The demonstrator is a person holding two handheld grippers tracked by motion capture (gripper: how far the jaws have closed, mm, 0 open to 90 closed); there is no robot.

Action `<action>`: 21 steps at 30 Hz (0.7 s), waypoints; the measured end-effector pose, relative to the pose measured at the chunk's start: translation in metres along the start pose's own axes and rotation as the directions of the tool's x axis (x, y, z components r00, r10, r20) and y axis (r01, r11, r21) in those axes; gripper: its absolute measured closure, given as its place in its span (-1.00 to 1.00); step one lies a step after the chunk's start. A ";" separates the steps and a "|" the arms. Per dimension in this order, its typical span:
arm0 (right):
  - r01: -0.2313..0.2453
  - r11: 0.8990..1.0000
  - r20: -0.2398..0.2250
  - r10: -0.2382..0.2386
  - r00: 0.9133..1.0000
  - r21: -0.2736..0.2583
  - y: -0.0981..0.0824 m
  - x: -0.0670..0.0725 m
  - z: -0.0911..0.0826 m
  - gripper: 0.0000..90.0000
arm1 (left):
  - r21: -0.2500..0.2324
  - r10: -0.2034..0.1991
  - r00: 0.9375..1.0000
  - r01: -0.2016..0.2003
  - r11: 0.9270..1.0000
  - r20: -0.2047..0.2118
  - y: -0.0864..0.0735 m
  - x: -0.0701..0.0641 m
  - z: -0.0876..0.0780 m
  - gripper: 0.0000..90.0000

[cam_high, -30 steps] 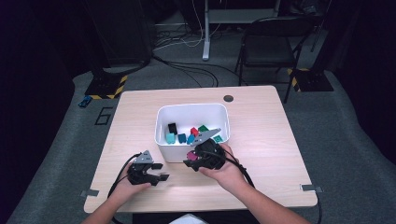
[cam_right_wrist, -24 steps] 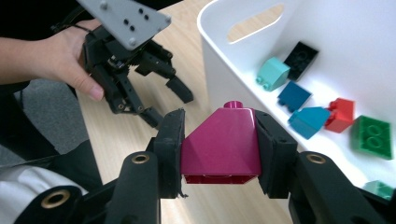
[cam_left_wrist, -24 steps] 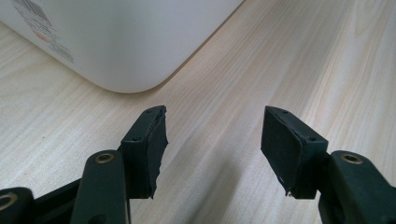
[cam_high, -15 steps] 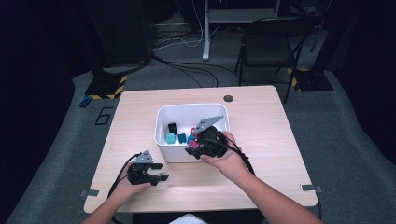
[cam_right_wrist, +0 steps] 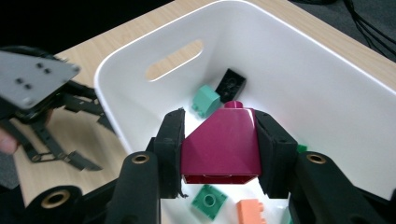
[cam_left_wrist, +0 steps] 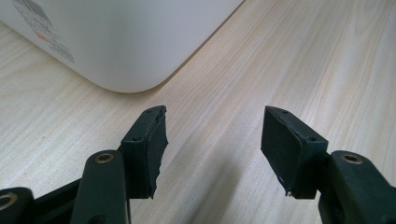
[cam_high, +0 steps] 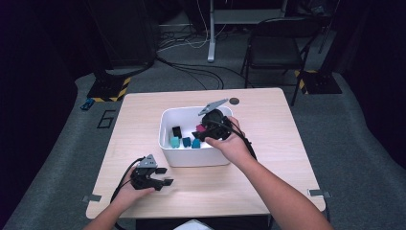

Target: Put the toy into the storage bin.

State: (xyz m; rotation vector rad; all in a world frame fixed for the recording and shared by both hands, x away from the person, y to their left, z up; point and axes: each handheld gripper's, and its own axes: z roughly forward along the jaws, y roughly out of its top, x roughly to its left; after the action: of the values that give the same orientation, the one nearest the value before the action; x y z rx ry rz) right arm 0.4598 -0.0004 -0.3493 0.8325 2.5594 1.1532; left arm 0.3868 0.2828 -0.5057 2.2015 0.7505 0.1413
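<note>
A white bin (cam_high: pixel 165 120) stands mid-table. My right gripper (cam_high: pixel 205 129) hovers over its right half, shut on a magenta sloped brick (cam_high: pixel 200 128). The right gripper view has that brick (cam_right_wrist: pixel 223 140) clamped between both pads of the right gripper (cam_right_wrist: pixel 219 116), above the bin's inside (cam_right_wrist: pixel 299 79). Below it lie a teal brick (cam_right_wrist: pixel 206 100), a black brick (cam_right_wrist: pixel 232 84), a green brick (cam_right_wrist: pixel 208 199) and an orange one (cam_right_wrist: pixel 250 212). My left gripper (cam_high: pixel 165 176) rests on the table in front of the bin's left corner. In its own view the left gripper (cam_left_wrist: pixel 215 126) is open with nothing between its pads, and the bin's corner (cam_left_wrist: pixel 126 42) is just ahead.
The wooden table (cam_high: pixel 282 163) has bare room to the right and left of the bin. A small dark disc (cam_high: pixel 234 101) sits near the far edge. A folding chair (cam_high: pixel 275 48) and floor cables (cam_high: pixel 191 72) lie beyond the table.
My right gripper has carried the magenta brick from the bin's front edge up and away, over the bin's inside. The left gripper stayed where it was.
</note>
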 end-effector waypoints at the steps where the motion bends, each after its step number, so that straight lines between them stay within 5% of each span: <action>1: -0.013 1.000 0.003 0.013 1.000 0.009 0.002 -0.003 0.002 0.29 | -0.001 0.000 1.000 0.000 1.000 0.000 0.000 0.000 0.000 -0.11; 11: -0.033 0.999 0.016 0.033 0.999 0.018 0.016 -0.027 0.032 0.29 | 0.003 0.001 1.000 -0.001 1.000 0.004 0.000 0.000 0.000 -0.11; 21: -0.040 0.998 0.016 0.039 0.999 0.042 0.021 -0.033 0.068 0.29 | -0.004 0.000 1.000 0.000 1.000 0.002 0.000 0.000 0.000 -0.11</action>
State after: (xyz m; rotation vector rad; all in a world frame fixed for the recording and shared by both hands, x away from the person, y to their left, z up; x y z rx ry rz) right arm 0.5231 0.0336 -0.3803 0.9020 2.5739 1.1031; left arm 0.3864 0.2827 -0.5060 2.1980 0.7482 0.1403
